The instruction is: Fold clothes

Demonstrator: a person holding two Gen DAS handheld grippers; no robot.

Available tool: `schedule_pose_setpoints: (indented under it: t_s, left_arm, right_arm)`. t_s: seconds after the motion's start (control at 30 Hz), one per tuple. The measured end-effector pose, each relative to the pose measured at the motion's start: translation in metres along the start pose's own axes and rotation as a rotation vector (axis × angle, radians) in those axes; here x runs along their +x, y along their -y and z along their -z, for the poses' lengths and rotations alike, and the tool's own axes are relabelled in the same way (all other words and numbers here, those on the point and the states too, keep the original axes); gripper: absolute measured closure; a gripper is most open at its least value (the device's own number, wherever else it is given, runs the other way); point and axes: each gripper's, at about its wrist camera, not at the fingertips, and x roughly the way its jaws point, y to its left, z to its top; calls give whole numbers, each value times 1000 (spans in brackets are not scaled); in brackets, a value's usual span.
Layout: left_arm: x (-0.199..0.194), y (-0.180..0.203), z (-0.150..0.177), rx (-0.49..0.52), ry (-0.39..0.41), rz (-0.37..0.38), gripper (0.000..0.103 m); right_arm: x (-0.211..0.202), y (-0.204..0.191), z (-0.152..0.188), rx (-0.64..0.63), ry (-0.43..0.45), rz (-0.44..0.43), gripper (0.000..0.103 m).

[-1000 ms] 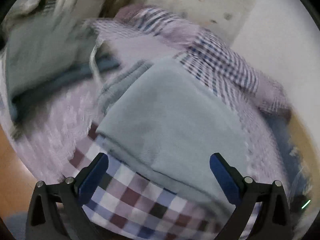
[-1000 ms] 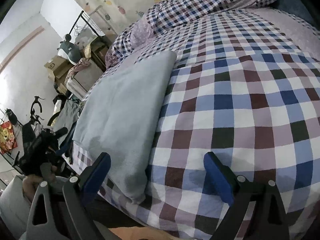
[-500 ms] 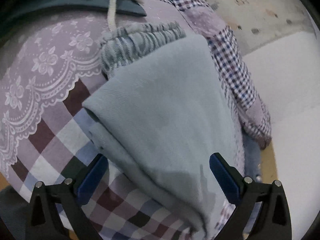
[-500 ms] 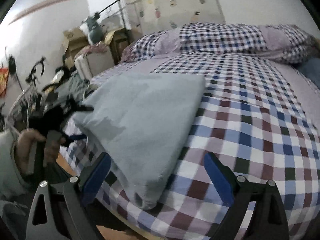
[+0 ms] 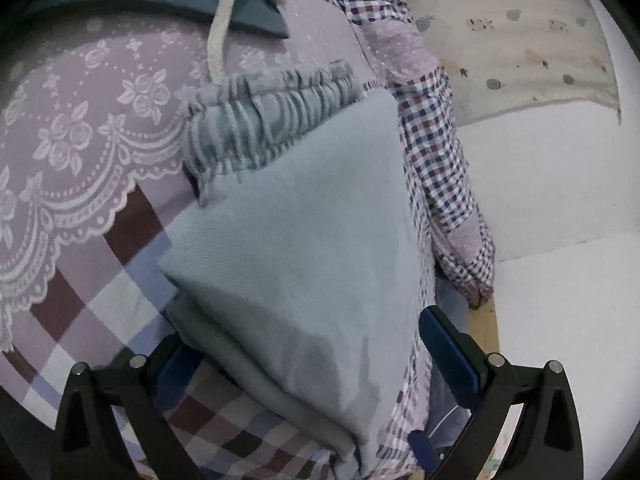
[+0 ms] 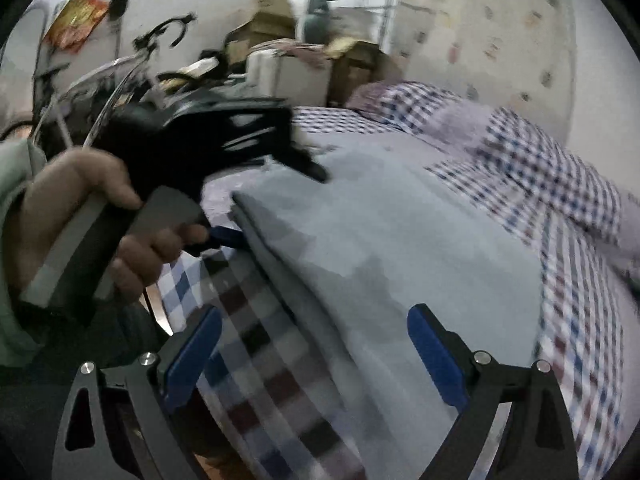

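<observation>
Checked bedspread (image 5: 100, 300) below; I hold both grippers (image 5: 308, 356) (image 6: 316, 356) unclenched, straddling the folded grey garment's (image 5: 312, 232) near edge.

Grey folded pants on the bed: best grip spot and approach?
Take the grey folded pants by the stacked layered edge nearest the bed's edge, coming in low from that side with the left gripper. The layers overhang the checked bedsheet there; the elastic waistband lies farther away.

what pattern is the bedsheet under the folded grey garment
Checked: maroon, blue and white squares on the bedsheet, beneath the folded grey garment. Clearest in the left wrist view.
</observation>
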Motion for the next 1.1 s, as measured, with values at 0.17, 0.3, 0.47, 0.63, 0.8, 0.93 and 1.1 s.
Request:
schedule_pose_setpoints:
  t_s: [0.17, 0.3, 0.47, 0.63, 0.8, 0.93, 1.1]
  left_arm:
    - [-8, 1, -22, -16, 73, 84, 0]
    - [-3, 3, -31, -26, 20, 189, 0]
    - [-8, -6, -40, -72, -28, 348, 0]
    - [-11, -5, -49, -96, -66, 453, 0]
    - [-14, -13, -47, -128, -51, 459, 0]
    - [-10, -10, -46, -111, -48, 442, 0]
    - [-6, -12, -43, -106, -33, 396, 0]
  right_arm:
    - [35, -28, -17, -123, 11, 32, 7]
    - [62, -35, -25, -157, 9, 81, 7]
    - [91, -41, -30, -200, 11, 147, 8]
    - [120, -37, -32, -232, -42, 218, 63]
    - [117, 0, -50, -59, -82, 83, 75]
    - [113, 23, -59, 87, -100, -9, 77]
    - [103, 46, -68, 244, -89, -87, 78]
